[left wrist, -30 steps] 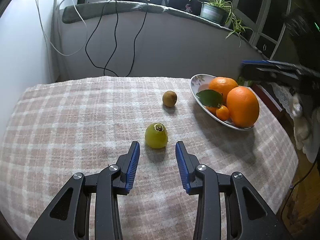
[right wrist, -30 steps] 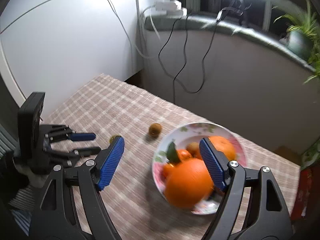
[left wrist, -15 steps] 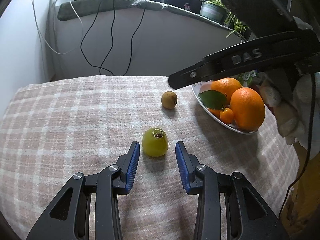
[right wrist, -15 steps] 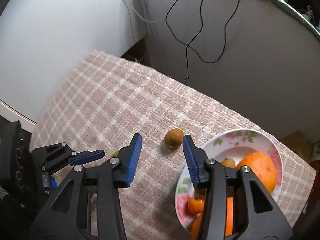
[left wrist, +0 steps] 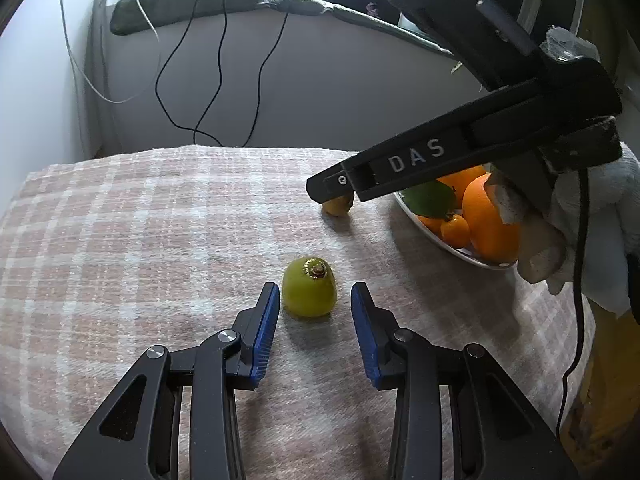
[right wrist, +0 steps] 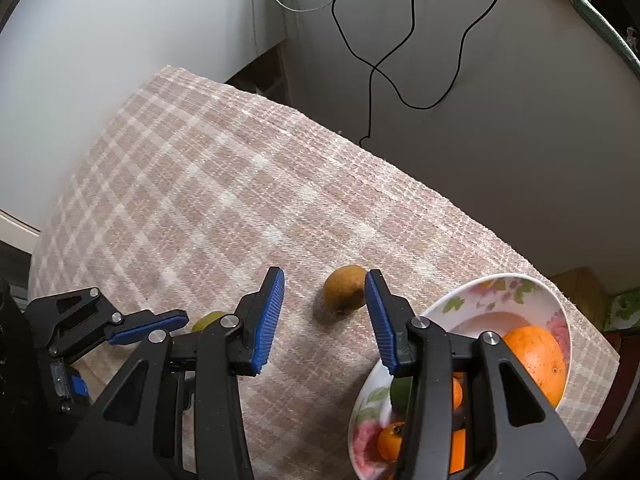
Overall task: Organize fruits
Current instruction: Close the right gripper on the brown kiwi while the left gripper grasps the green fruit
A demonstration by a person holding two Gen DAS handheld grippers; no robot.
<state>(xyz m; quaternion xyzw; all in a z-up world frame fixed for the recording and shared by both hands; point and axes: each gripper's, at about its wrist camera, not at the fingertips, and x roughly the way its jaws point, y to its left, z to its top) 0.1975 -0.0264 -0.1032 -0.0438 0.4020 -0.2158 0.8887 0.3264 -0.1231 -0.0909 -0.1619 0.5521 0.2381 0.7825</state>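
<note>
A green fruit [left wrist: 308, 294] stands on the checked cloth just beyond the tips of my left gripper [left wrist: 315, 287], which is open, its blue pads clear of the fruit on both sides. A brown fruit [right wrist: 344, 288] lies on the cloth just beyond the tips of my right gripper [right wrist: 325, 273]. That gripper points steeply down and is open, its right pad close beside the fruit. In the left wrist view one of its fingers [left wrist: 400, 168] half hides the brown fruit [left wrist: 338, 206]. The flowered bowl [right wrist: 500, 284] holds oranges [right wrist: 536, 360] and a small tangerine [left wrist: 456, 230].
The checked cloth [left wrist: 160, 240] covers the table. Black and white cables hang down the wall [left wrist: 216, 80] behind it. A gloved hand [left wrist: 592, 240] holds the right gripper over the bowl's near rim [left wrist: 472, 258]. The table edge drops off at the right.
The right gripper has swung from above the bowl to over the brown fruit, come lower and tilted further down, with its jaws narrowed. The left gripper has crept slightly towards the green fruit.
</note>
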